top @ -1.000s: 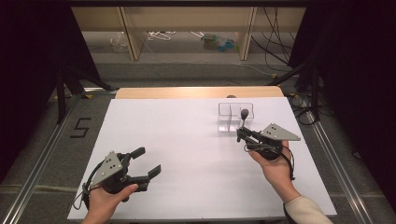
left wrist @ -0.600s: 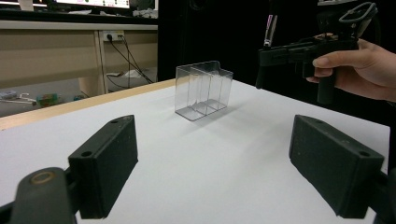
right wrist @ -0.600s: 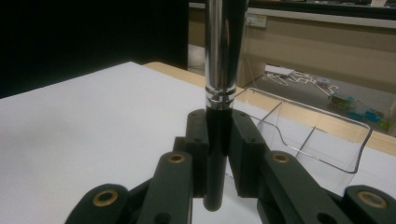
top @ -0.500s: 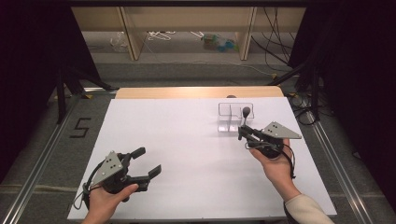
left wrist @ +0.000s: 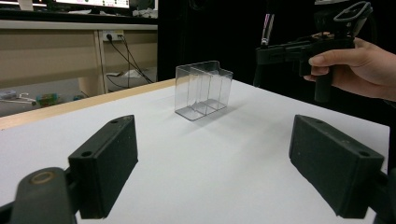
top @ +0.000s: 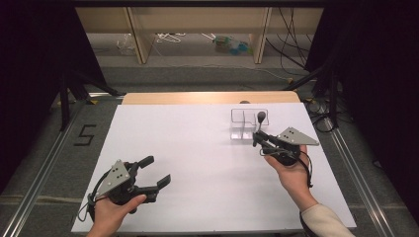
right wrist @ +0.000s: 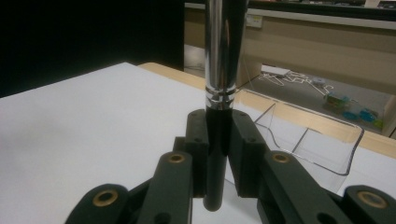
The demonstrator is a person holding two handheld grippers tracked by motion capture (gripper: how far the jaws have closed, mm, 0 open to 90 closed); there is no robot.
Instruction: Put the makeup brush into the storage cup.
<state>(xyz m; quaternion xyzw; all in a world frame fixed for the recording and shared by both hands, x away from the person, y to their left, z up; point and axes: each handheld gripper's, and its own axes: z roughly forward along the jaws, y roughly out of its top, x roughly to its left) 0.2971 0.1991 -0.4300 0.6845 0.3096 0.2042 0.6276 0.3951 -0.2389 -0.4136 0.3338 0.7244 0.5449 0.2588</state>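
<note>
- Holding a brush-like tool upright, our right gripper has its jaws clamped on the black handle, just at the near edge of the clear divided box, toward two o'clock on the white table.
- We judge the step is lowering it into a compartment: keep it vertical, centre it over one slot, descend slowly.
- Its long axis stands vertical; chrome ferrule and dark head up, handle end down.
- Our left gripper rests at seven o'clock, jaws apart, empty.
</note>
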